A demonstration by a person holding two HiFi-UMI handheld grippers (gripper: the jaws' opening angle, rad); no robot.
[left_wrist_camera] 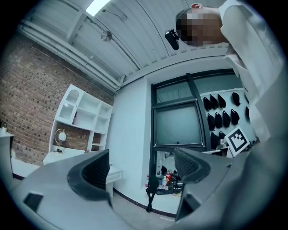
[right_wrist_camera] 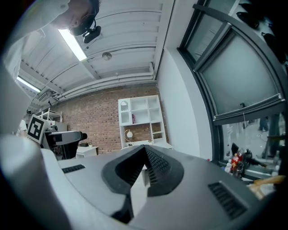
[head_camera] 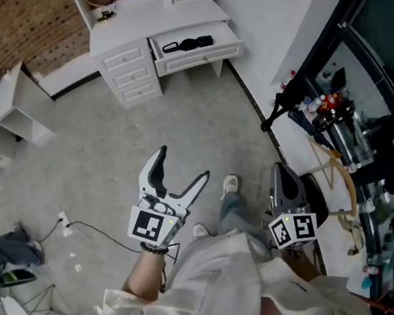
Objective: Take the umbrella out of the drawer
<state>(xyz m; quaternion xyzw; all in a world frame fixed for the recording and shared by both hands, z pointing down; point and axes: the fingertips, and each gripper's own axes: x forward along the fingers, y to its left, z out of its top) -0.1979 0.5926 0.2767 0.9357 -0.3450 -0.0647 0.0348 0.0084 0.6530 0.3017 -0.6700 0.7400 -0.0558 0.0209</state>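
Currently the umbrella, black and folded, lies lengthwise inside the open drawer. That drawer is pulled out from the right-hand part of the white desk, at the top of the head view. Just to its left is a stack of three closed drawers.

Your left gripper is held low in the head view, over the grey floor and well apart from the drawer. Its jaws are spread wide and point roughly up-frame toward the desk. The left gripper view confirms this: the left gripper has both pads far apart, and only the room's far wall and window show between them.

Your right gripper sits just beside your right leg and is equally far from the umbrella. Its marker cube faces the head camera. In the right gripper view, the right gripper has its ribbed pads pressed together at the tips, pinching nothing.

Neither gripper touches the drawer or the umbrella; open floor lies between them and the desk.
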